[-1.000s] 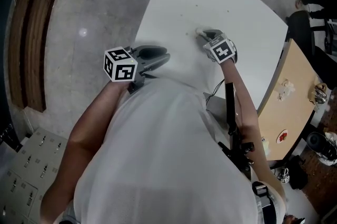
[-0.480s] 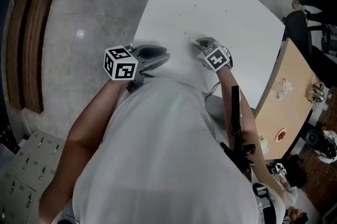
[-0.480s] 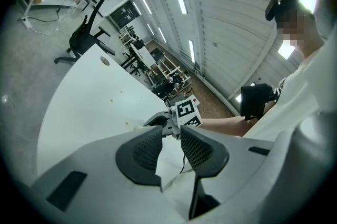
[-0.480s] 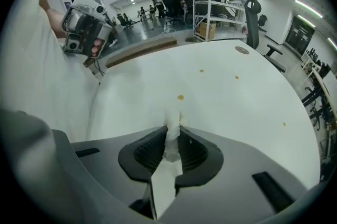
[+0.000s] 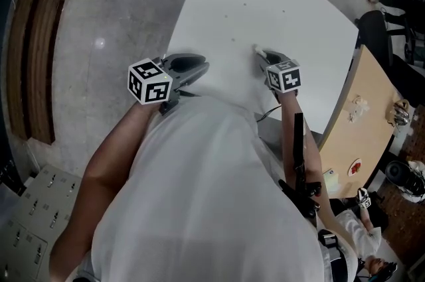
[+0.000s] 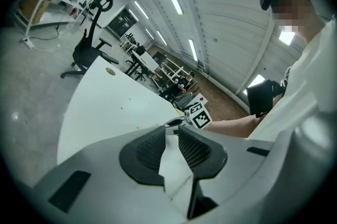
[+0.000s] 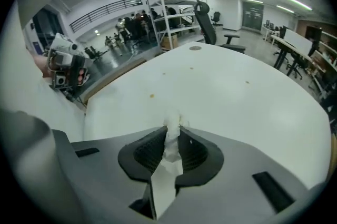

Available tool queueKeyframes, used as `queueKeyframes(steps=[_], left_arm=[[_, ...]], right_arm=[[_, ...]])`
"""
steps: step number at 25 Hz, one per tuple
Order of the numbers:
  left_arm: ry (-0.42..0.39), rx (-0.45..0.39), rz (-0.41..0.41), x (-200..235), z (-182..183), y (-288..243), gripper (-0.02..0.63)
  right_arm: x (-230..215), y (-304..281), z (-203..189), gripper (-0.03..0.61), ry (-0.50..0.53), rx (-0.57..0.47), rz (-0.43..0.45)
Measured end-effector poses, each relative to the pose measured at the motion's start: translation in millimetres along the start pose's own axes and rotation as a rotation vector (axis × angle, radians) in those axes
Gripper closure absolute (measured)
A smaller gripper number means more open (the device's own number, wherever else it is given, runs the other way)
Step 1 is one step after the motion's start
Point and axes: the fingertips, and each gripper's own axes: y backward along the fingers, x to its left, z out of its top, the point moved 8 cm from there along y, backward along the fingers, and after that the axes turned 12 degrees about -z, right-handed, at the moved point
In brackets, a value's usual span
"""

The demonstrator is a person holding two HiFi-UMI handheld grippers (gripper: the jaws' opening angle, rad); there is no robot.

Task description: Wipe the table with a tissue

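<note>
Right tongs [image 7: 171, 133] are clamped on a crumpled tissue [image 7: 172, 124] over the white tabletop [image 7: 226, 91]; soft, light and probably easily torn, it is best held by its bunched middle, while the left tongs [image 6: 169, 136], just narrowing, stand apart and empty.

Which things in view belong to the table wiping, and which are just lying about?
Job in hand:
- tissue, pinched in the right hand-held gripper
- white table with specks
- left hand-held gripper, empty, jaws just narrowed yet apart

Lying about:
- wooden table
- black office chair
- wooden boards on the floor
</note>
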Motion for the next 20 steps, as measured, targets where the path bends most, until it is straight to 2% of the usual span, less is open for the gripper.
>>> queueKeyframes(steps=[3,8,15,18,20], left_arm=[[-0.033,-0.033,0.059,0.0,1.4,6.3,0.573],[-0.057,-0.064,0.111,3.9,5.9,17.3,0.597],[-0.070,-0.072,0.132,3.5,4.6,19.9,0.607],[-0.076,-0.078,0.146,3.7,4.7,20.1,0.607],[-0.079,-0.081,0.155,3.7,4.9,20.7,0.607]], right_arm=[[-6.1,-4.3,-6.8,0.517,0.001,0.028,-0.048],[19.6,-13.1,1.8,0.517,0.047,0.025,-0.071],[72.3,-13.0,7.2,0.517,0.233,0.018,0.017],[83.9,-12.7,2.8,0.517,0.226,0.016,0.143],[81.6,-12.4,3.4,0.517,0.183,0.007,0.189]])
